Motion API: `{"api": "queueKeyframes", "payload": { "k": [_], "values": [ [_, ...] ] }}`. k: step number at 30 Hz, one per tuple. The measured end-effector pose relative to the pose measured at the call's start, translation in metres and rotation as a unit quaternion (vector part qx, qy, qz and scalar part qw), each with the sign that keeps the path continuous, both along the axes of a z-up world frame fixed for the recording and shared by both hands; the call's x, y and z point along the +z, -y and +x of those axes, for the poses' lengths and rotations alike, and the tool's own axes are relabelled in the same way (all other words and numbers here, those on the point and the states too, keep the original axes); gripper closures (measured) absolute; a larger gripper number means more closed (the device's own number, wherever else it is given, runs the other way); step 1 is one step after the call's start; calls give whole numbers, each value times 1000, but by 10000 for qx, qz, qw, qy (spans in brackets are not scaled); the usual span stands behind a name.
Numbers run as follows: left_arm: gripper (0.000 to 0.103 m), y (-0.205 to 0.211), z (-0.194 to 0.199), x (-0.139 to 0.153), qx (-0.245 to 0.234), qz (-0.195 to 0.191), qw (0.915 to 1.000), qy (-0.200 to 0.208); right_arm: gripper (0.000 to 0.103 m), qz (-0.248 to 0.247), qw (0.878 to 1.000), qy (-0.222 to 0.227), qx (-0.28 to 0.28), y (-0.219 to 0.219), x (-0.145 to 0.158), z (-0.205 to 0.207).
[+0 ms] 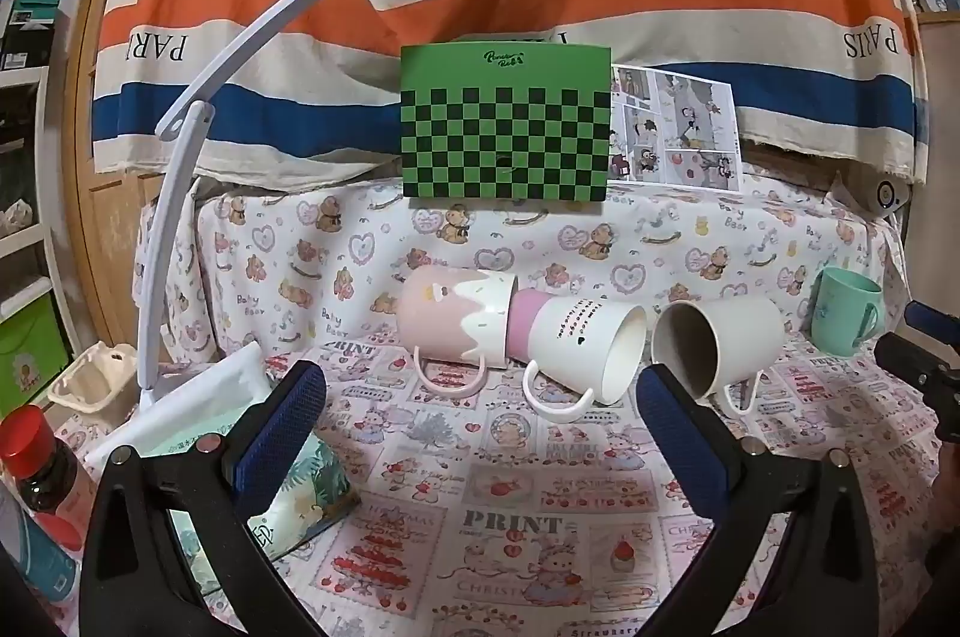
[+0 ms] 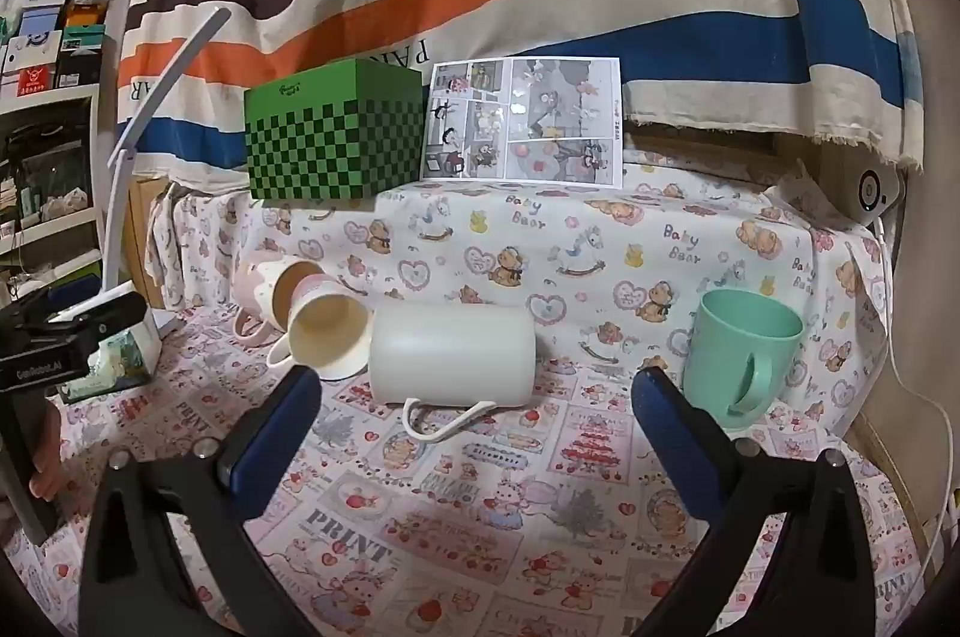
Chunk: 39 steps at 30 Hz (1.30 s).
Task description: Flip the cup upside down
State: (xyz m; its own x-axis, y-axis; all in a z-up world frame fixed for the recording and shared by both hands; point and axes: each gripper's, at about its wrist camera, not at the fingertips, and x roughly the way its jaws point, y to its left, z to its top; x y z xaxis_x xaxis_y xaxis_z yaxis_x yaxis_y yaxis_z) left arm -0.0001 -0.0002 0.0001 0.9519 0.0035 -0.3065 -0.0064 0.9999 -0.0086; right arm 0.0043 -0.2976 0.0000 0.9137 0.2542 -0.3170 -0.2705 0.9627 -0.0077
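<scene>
Several mugs are on the patterned cloth. A pink mug (image 1: 453, 316) (image 2: 264, 286), a white mug with black lettering (image 1: 585, 343) (image 2: 327, 331) and a plain cream mug (image 1: 717, 340) (image 2: 450, 355) lie on their sides in a row. A mint green mug (image 1: 846, 310) (image 2: 741, 355) stands upright at the right. My left gripper (image 1: 480, 397) is open and empty, short of the white mugs. My right gripper (image 2: 477, 397) is open and empty, in front of the cream mug, with the green mug beyond its right finger.
A green checkered box (image 1: 507, 127) (image 2: 336, 136) and a comic sheet (image 1: 675, 127) (image 2: 522, 121) stand at the back. A white desk lamp (image 1: 180, 193), tissue pack (image 1: 294, 493), egg carton (image 1: 96, 385) and red-capped bottle (image 1: 36, 463) are at the left. A white device (image 2: 873, 193) sits far right.
</scene>
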Motion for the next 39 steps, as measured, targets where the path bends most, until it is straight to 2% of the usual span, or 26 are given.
{"api": "queueKeyframes", "payload": {
  "k": [2,29,39],
  "values": [
    [0,0,0,0,16,4,10000,-3,0,111,9999,-96,7,0,0,0],
    [0,4,0,5,-99,-6,9999,-31,0,22,10000,-73,53,1,0,2],
    [0,2,0,4,4,-9,10000,-1,0,22,10000,-75,51,1,-1,3]
  ]
}}
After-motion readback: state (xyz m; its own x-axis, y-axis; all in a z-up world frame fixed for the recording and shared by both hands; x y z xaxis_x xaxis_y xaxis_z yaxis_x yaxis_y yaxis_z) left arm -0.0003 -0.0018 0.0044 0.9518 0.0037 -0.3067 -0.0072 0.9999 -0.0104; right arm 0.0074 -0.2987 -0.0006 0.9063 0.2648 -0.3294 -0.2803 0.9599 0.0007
